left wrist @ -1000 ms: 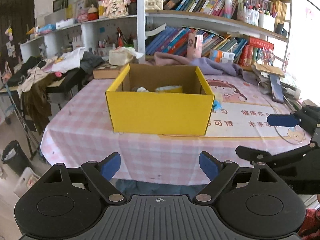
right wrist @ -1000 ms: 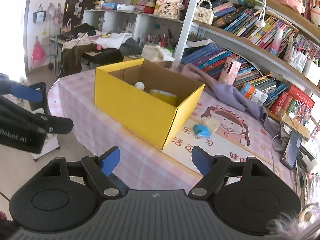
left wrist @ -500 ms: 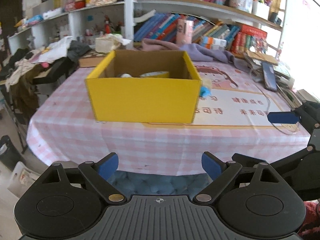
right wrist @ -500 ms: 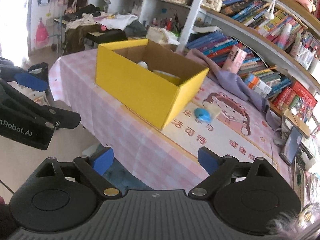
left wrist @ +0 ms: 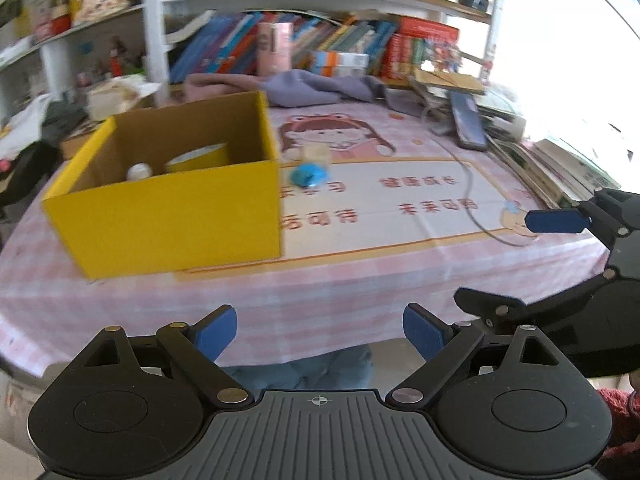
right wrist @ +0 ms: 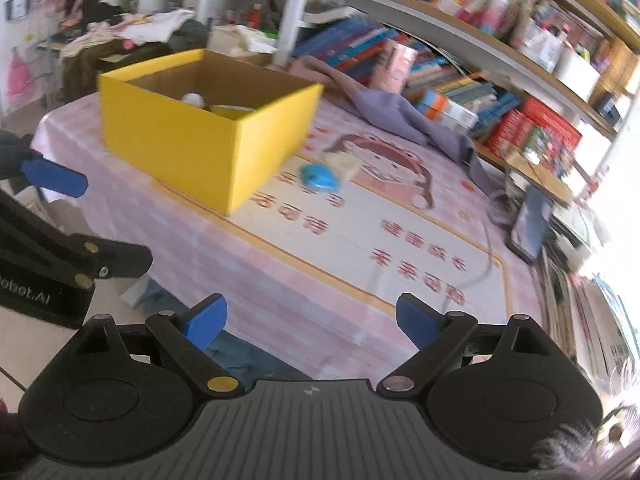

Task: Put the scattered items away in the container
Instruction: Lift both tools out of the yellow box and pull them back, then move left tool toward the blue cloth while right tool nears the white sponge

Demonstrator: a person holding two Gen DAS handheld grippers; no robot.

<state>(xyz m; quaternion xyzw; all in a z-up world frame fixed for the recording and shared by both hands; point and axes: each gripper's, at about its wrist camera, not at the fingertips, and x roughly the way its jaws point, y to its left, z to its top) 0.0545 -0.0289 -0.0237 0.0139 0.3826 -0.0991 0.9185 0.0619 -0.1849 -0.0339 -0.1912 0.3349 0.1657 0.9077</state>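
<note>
Holding both tongs wide open and empty, left tongs (left wrist: 316, 332) and right tongs (right wrist: 310, 318), we are hovering at the near desk (left wrist: 320, 280) edge. Going left to right: yellow box (left wrist: 168, 216), then blue item (left wrist: 306, 174) lying just beside its right wall. We are risking to push that wall. Its long axis is too blurred to tell.

A table (left wrist: 360, 280) under a pink checked cloth stands against long bookshelves (right wrist: 460, 52) crammed with books. Strong daylight washes out the far right side, probably from a window. Clothes are heaped on furniture (right wrist: 120, 36) further back, over pale floor tiles (right wrist: 24, 344).
</note>
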